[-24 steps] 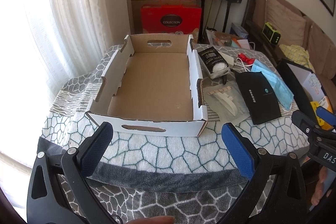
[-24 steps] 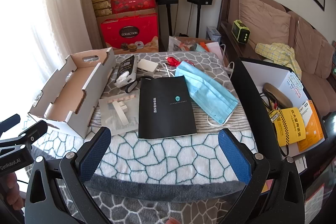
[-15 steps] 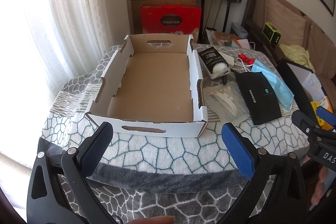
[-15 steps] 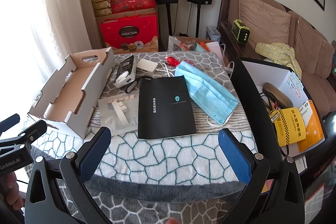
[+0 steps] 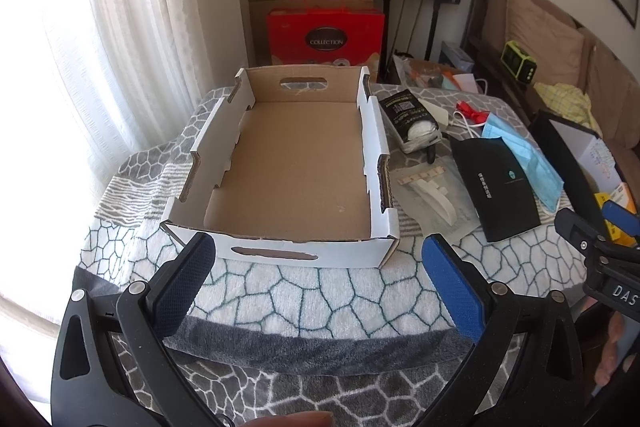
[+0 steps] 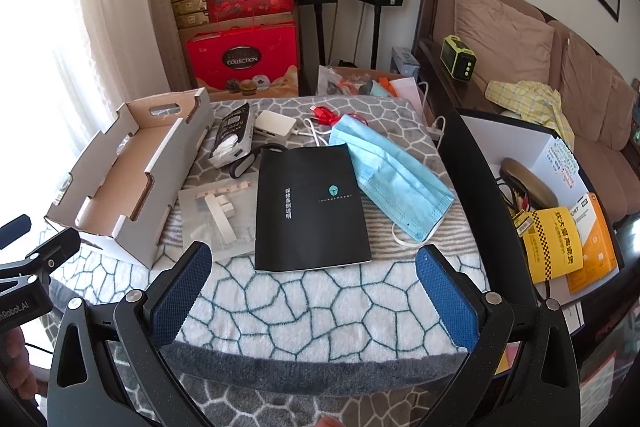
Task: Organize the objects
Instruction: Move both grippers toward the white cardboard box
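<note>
Left gripper (image 5: 319, 277) spread wide, holding nothing, above the near wall of the box (image 5: 376, 163). Right gripper (image 6: 313, 285) likewise spread, holding nothing, over the towel (image 6: 320, 311) just short of the booklet (image 6: 310, 209); mask (image 6: 394, 181) overlaps the booklet's far right corner

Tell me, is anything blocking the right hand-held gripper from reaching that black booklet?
Nothing visible does. The right hand-held gripper hangs open over bare patterned towel, with the black booklet straight ahead. The light blue face mask only overlaps the booklet's far corner.
</note>
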Demonstrator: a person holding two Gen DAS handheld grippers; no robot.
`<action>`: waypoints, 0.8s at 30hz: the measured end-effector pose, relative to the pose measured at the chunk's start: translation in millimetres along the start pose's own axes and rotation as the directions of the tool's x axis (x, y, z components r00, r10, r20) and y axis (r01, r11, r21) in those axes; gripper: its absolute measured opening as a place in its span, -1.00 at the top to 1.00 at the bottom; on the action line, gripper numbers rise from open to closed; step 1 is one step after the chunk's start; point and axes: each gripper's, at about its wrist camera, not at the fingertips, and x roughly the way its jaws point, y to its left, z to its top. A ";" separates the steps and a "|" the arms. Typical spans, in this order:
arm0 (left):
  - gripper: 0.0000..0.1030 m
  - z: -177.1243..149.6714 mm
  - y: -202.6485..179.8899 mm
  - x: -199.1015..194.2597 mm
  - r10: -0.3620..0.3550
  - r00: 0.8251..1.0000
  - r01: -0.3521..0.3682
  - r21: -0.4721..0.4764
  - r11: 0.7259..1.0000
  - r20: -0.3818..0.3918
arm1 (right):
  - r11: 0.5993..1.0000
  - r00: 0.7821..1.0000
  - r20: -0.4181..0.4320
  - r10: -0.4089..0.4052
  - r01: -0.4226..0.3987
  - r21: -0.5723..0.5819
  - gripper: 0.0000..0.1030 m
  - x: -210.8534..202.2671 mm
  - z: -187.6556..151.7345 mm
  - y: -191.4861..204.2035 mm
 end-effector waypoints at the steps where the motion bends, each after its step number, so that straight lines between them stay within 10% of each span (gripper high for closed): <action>1: -1.00 0.3 0.1 0.9 0.000 1.000 0.000 0.001 1.000 -0.001 | 1.000 1.000 -0.006 -0.002 0.002 -0.001 -0.99 2.7 0.7 -0.7; 24: -0.97 28.1 87.9 30.7 0.032 0.999 -0.032 -0.098 0.995 -0.005 | 0.999 0.996 -0.080 0.048 -0.048 0.004 -0.99 50.3 17.7 -24.4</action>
